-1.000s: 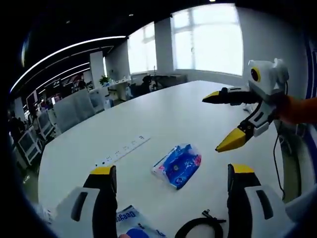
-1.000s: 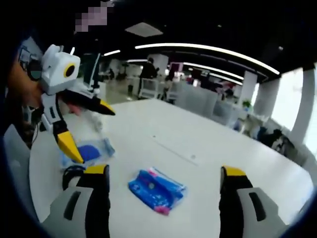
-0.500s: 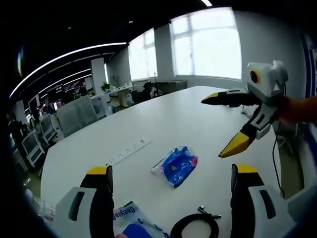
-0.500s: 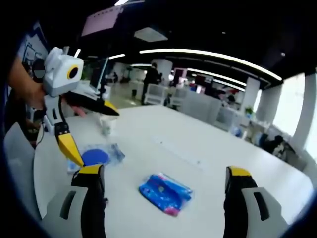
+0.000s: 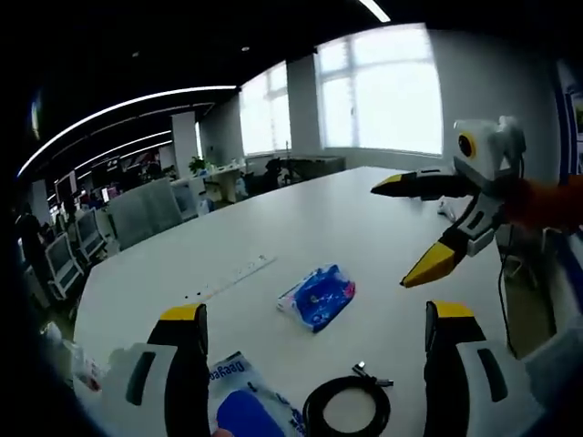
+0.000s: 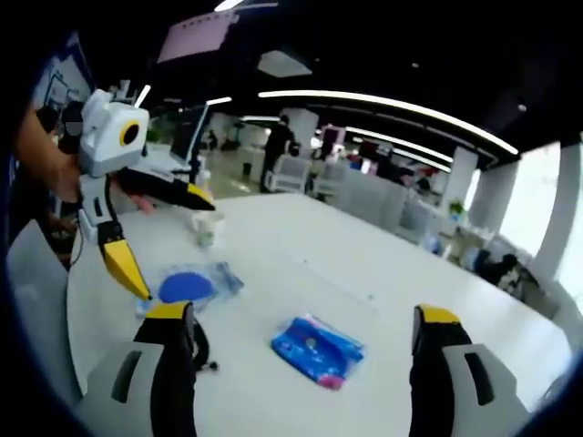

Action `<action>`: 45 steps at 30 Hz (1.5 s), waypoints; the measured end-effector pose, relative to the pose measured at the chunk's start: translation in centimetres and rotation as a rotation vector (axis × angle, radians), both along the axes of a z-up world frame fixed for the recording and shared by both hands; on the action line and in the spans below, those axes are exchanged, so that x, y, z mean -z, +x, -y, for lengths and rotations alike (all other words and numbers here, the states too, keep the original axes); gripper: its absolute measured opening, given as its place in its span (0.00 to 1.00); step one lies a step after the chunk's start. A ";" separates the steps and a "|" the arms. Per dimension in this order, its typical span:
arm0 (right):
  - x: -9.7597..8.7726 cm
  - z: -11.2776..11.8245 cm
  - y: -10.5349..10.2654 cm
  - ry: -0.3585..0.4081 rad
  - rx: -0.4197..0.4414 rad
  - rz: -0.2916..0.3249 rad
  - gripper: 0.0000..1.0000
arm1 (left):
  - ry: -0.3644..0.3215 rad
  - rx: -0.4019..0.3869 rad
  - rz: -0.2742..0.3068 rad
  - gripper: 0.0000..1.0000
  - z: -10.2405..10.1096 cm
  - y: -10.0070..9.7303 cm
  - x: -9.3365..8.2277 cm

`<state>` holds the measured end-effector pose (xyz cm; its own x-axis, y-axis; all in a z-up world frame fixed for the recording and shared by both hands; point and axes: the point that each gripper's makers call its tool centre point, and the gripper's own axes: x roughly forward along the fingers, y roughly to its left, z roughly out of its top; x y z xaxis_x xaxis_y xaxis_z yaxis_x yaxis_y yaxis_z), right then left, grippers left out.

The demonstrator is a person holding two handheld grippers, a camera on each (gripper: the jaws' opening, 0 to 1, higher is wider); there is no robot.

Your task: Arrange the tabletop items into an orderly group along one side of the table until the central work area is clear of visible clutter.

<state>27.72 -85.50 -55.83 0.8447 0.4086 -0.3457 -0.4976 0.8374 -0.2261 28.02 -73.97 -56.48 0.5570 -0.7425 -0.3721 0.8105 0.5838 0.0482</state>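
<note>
A blue plastic packet (image 5: 317, 296) lies in the middle of the white table (image 5: 301, 218); the right gripper view has the packet (image 6: 317, 349) between my jaws. Close to my left gripper (image 5: 316, 312), which is open and holds nothing, lie a clear bag with a blue disc (image 5: 246, 411) and a coiled black cable (image 5: 346, 411). My right gripper (image 5: 398, 232) hangs open above the table's right part. In the right gripper view my right gripper (image 6: 303, 314) is open and my left gripper (image 6: 173, 246) hovers open over the clear bag (image 6: 187, 287). A paper cup (image 6: 208, 228) stands behind it.
A white power strip (image 5: 232, 278) lies flat across the table (image 6: 337, 278). Office desks and chairs (image 5: 137, 209) stand past the far edge, under bright windows (image 5: 392, 91). A thin dark cord (image 5: 504, 309) runs down the table's right side. A person (image 6: 273, 141) stands far off.
Both views have drawn back slightly, so the cable coil and the cup show more fully. The packet, bag and cable lie where they were. Both grippers have stayed open.
</note>
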 end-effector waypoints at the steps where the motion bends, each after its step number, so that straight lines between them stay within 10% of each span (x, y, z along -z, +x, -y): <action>1: 0.0 -0.2 -0.2 0.007 0.001 -0.003 0.97 | -0.002 0.000 0.001 0.99 -0.1 -0.2 0.0; 45: 0.6 -3.5 -1.6 -0.070 0.044 -0.043 0.93 | -0.124 -0.024 -0.007 0.98 -5.6 -1.3 0.0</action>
